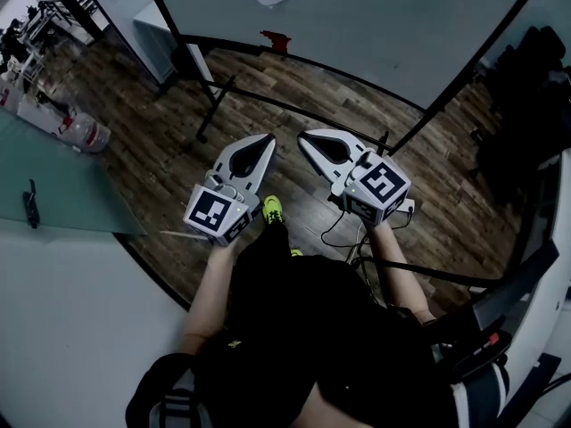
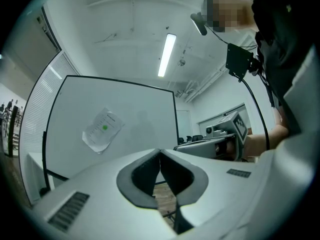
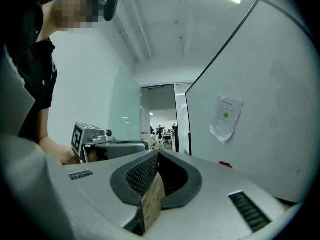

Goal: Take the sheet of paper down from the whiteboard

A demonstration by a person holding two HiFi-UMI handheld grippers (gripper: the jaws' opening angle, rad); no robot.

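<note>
Whiteboard [image 2: 137,126], green dot [image 2: 105,128] on paper [image 2: 96,138] only in gripper views; left hand-held gripper [image 2: 160,154], right hand-held gripper [image 3: 158,155] closed.

left hand-held gripper [image 1: 267,138] and right hand-held gripper [image 1: 303,137] point toward the whiteboard [image 1: 384,25].

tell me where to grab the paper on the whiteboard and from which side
Probably the lower edge of the paper, which looks crumpled and lifted off the whiteboard. Come from below, since the green dot seems to pin its middle.
</note>
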